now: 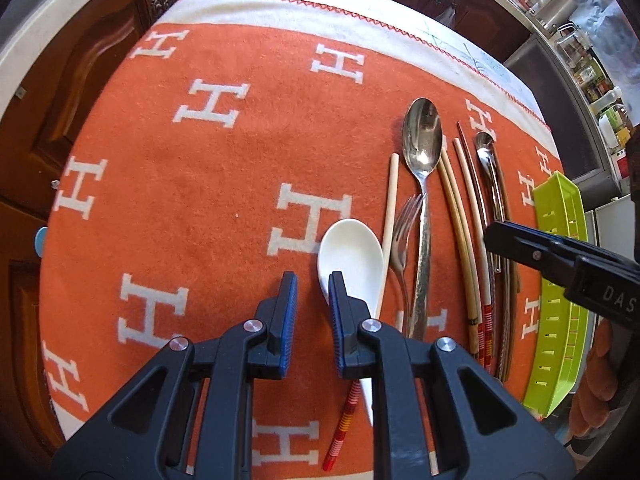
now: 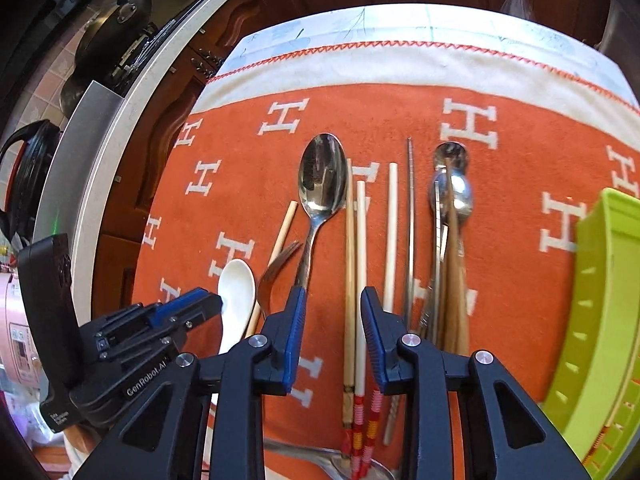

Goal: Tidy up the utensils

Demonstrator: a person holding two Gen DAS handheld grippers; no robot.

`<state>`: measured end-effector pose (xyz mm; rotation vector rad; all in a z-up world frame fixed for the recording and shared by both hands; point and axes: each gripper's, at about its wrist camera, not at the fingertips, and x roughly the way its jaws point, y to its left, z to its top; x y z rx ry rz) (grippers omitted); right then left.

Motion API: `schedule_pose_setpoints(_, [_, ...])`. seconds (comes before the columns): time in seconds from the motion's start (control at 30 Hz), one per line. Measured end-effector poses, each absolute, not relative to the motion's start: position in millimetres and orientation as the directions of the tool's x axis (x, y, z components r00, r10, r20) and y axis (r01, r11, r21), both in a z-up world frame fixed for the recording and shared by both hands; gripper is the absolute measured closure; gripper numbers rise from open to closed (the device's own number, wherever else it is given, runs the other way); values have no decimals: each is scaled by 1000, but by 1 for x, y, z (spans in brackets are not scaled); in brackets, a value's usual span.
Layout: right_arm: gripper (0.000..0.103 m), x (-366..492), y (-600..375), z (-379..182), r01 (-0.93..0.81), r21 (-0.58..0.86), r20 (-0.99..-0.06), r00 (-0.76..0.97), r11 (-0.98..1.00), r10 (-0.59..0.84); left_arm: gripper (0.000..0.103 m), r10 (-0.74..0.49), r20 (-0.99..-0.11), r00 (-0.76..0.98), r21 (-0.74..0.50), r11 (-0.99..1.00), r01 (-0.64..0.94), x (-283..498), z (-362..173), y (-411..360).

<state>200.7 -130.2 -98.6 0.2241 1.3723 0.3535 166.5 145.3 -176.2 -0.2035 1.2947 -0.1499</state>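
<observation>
I am counting one white ceramic spoon (image 2: 237,284), one fork (image 2: 280,264) and one green tray (image 2: 600,300). I am counting at least three metal spoons: one large spoon (image 2: 323,176) and two small spoons (image 2: 452,196) overlapping. I am counting four pale chopsticks (image 2: 392,232) lying singly and one metal chopstick (image 2: 410,220). I am failing to resolve the count in the brown bundle (image 2: 454,280).

An orange blanket (image 1: 208,208) patterned with white H letters and edged in red zigzag stitching fills the centre of both views, brightly lit. Dark carved wooden cabinet doors (image 1: 80,60) run along the left and top, under a pale countertop (image 2: 100,120). Black pans (image 2: 116,28) sit at the right-wrist view's upper left.
</observation>
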Motion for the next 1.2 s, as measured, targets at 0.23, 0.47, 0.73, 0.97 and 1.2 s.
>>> schedule_pose_setpoints(0.23, [74, 218, -113, -119, -109, 377, -911, 132, 920, 390, 89, -225, -935, 273, -228, 973, 22, 173, -183, 137])
schedule_pose_setpoints(0.47, [84, 230, -98, -137, -119, 372, -912, 140, 921, 386, 78, -236, -925, 298, -230, 972, 56, 174, -182, 127])
schedule_pose_setpoints(0.73, [86, 226, -77, -136, -192, 298, -918, 211, 935, 335, 79, -213, -911, 353, -194, 977, 88, 167, -182, 118])
schedule_pose_setpoints(0.97, [93, 221, -69, -137, -213, 302, -905, 242, 929, 349, 93, -209, -905, 371, -206, 977, 49, 163, -181, 126])
schedule_pose_setpoints(1.2, [98, 218, -83, -138, -147, 397, -871, 251, 906, 423, 101, -245, -893, 377, -254, 967, 26, 159, -174, 136])
